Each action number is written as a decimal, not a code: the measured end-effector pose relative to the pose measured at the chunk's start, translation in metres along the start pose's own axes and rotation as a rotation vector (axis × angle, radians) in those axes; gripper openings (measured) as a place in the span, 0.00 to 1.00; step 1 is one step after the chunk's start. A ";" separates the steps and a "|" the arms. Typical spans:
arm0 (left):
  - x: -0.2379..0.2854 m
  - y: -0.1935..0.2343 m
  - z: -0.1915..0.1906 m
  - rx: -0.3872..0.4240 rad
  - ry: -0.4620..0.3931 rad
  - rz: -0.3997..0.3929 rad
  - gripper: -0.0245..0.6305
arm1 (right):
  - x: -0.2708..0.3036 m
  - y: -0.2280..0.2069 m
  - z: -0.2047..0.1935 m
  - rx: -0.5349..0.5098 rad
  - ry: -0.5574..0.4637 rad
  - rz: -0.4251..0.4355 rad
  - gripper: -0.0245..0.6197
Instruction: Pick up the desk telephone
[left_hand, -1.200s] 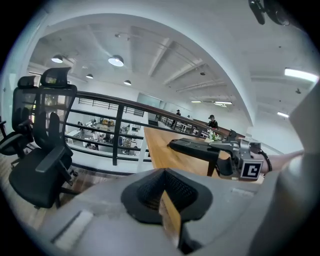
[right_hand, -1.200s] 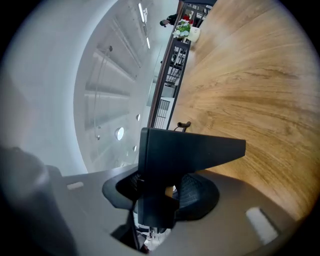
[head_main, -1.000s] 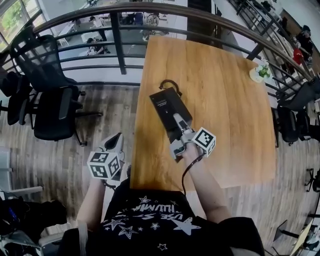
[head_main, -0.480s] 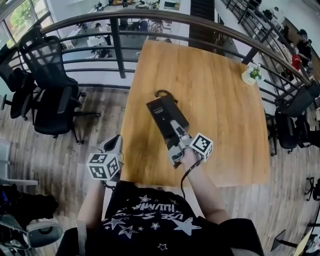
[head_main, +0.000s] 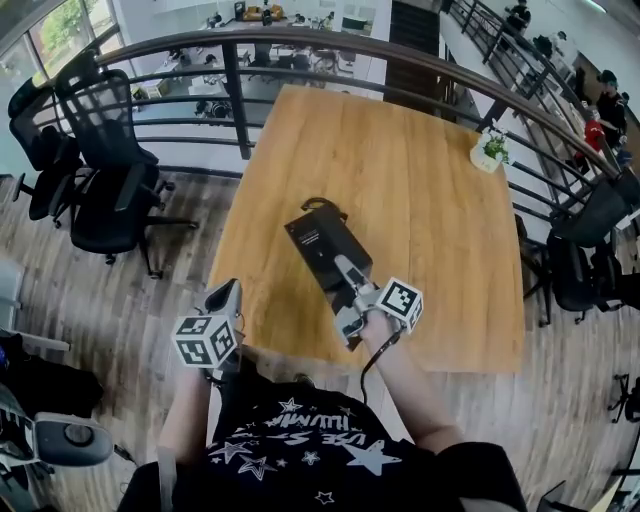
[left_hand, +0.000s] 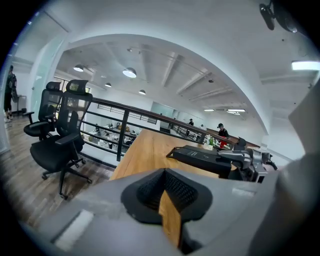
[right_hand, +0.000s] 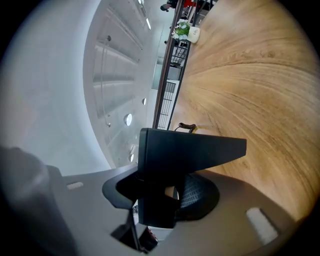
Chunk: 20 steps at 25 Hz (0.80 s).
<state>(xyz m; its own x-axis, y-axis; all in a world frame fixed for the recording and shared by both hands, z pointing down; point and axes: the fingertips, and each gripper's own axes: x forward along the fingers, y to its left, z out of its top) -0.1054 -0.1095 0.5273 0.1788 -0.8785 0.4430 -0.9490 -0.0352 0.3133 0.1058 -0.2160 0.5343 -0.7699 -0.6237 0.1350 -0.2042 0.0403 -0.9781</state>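
Note:
The black desk telephone (head_main: 318, 243) hangs tilted above the wooden table (head_main: 430, 180), its coiled cord end (head_main: 318, 203) at the far side. My right gripper (head_main: 345, 272) is shut on the telephone's near end. In the right gripper view the telephone body (right_hand: 190, 149) fills the space between the jaws of the right gripper (right_hand: 160, 187). My left gripper (head_main: 225, 297) is at the table's front left corner, fingers together and holding nothing. The left gripper view looks past the left gripper (left_hand: 165, 192) to the telephone (left_hand: 200, 156) and the right gripper (left_hand: 250, 160).
A small potted plant (head_main: 487, 150) stands at the table's far right corner. A curved metal railing (head_main: 240, 90) runs behind the table. Black office chairs (head_main: 100, 170) stand on the wood floor at the left, more chairs (head_main: 590, 260) at the right.
Both grippers have shifted to the right relative to the table, the telephone staying in the right one. The left gripper has gone from beside the table's left edge to its front left corner.

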 end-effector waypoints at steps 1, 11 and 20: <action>-0.003 -0.007 -0.004 -0.005 -0.001 0.010 0.04 | -0.007 -0.001 0.002 -0.003 0.009 0.005 0.32; -0.027 -0.045 -0.022 0.015 0.009 0.032 0.04 | -0.046 -0.005 -0.001 0.034 0.034 0.013 0.32; -0.059 -0.052 -0.036 0.000 -0.006 0.022 0.04 | -0.078 -0.001 -0.018 0.060 -0.008 0.016 0.32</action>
<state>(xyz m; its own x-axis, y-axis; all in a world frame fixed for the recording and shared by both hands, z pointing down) -0.0572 -0.0388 0.5150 0.1563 -0.8818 0.4450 -0.9527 -0.0157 0.3035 0.1558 -0.1534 0.5279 -0.7679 -0.6296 0.1185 -0.1554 0.0035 -0.9879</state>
